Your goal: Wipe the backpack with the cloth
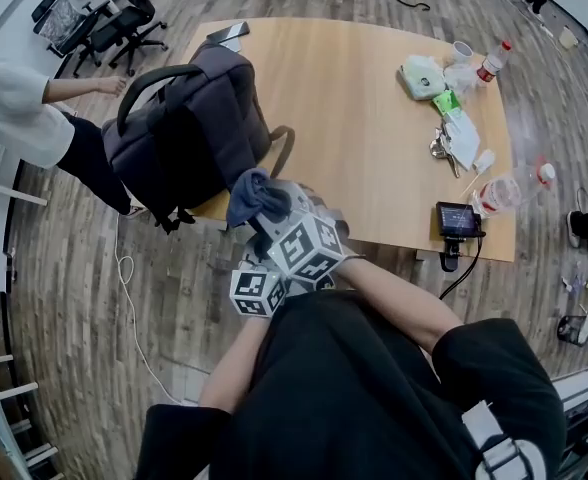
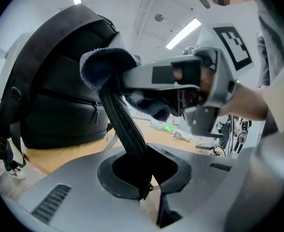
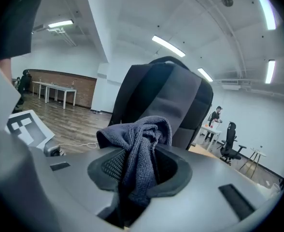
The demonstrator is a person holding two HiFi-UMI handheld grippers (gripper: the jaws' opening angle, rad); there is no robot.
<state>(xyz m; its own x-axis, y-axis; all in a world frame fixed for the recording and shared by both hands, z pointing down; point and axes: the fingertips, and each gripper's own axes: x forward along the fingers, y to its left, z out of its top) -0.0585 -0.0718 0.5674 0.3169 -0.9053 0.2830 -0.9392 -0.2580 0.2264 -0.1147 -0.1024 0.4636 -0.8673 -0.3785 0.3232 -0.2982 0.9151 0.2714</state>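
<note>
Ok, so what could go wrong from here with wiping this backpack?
The backpack stands upright at the corner of the table; a firm push with the cloth could tip it off the edge.
The left claw holds only a strap, which may steady the bag poorly.
The cloth is bunched in the right claw, so hard parts might rub the bag.
</note>
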